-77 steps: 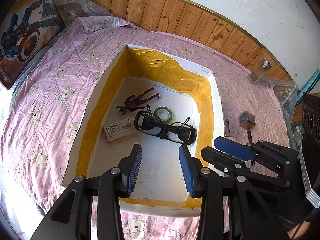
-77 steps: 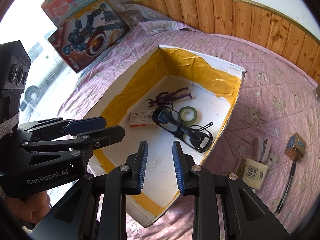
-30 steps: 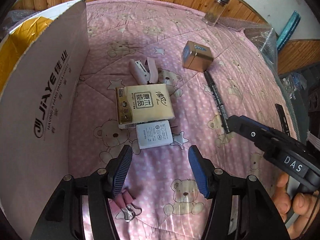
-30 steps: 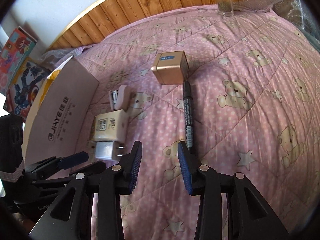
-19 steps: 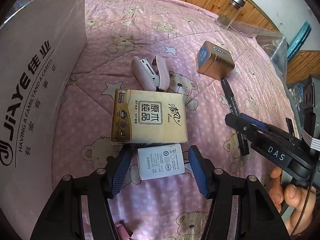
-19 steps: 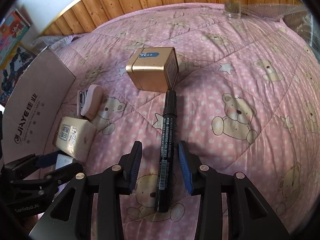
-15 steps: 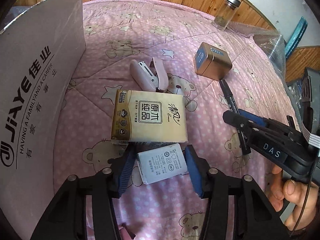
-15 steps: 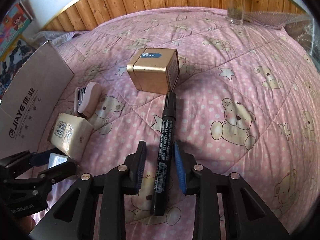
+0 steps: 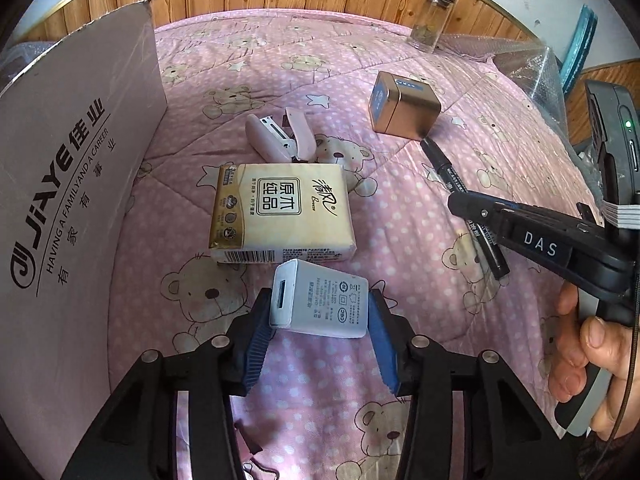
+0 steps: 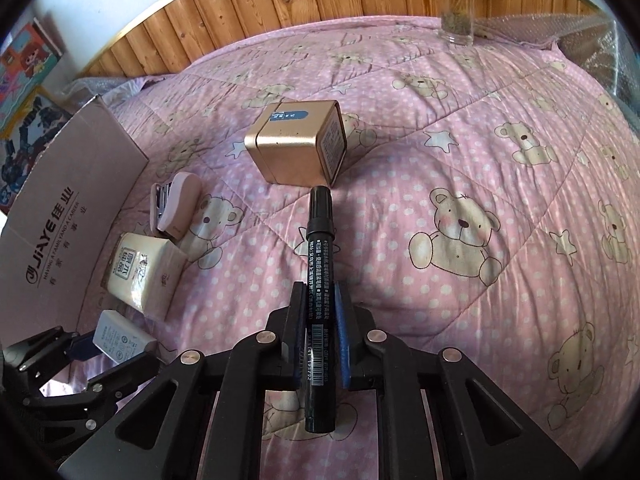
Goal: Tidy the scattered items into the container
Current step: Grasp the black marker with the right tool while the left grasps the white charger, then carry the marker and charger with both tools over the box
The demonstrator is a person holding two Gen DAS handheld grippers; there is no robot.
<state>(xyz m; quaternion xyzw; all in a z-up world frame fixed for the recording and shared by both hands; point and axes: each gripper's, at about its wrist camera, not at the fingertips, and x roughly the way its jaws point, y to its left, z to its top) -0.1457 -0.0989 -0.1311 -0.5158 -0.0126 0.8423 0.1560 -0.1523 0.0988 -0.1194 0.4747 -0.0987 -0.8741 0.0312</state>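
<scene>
Both pickups made at once to save a trip: left gripper point(image 9: 320, 312) clamps the white charger point(image 9: 320, 300) by its sides, right gripper point(image 10: 319, 320) pinches the black marker point(image 10: 319, 280) mid-barrel, cardboard box point(image 9: 72, 184) just left.

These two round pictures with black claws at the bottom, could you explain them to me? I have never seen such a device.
No robot: a person holds a two-finger gripper in each hand, with a fisheye camera on each looking along its fingers. In the left camera's picture, the left gripper is closed on a white USB charger; the person's hand shows at the right. In the right camera's picture, the right gripper pinches a black marker. On the pink teddy-bear quilt lie a tissue pack, pink stapler, gold tin and glass jar. The cardboard box is the container.
</scene>
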